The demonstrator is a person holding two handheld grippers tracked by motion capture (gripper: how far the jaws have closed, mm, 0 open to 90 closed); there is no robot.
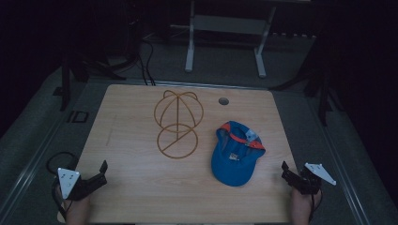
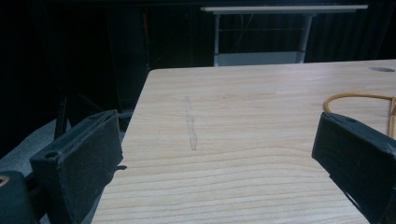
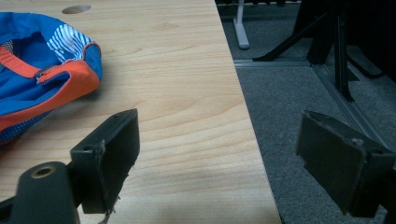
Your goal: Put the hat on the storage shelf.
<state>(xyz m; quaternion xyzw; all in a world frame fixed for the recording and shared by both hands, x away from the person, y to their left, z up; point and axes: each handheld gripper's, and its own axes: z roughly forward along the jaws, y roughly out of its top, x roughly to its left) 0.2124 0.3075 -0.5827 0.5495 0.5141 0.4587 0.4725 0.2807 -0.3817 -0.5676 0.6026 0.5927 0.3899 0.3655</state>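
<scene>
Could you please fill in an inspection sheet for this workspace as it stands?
Surface: wooden table, faint scuff at left.
Job's things: blue cap lying inside-up, right of the wire hat stand; apart.
Clutter: nothing seen.
Grippers: left gripper and right gripper at the near corners, jaws open, holding nothing.
Cables: black cable loops by the left gripper.
Surroundings: dark room, grey carpet, white table frame behind.

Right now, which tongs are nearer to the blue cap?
Right. The right tongs sit open just off the blue cap, at the table's near right edge. The left tongs wait across the table, at its near left corner.
</scene>
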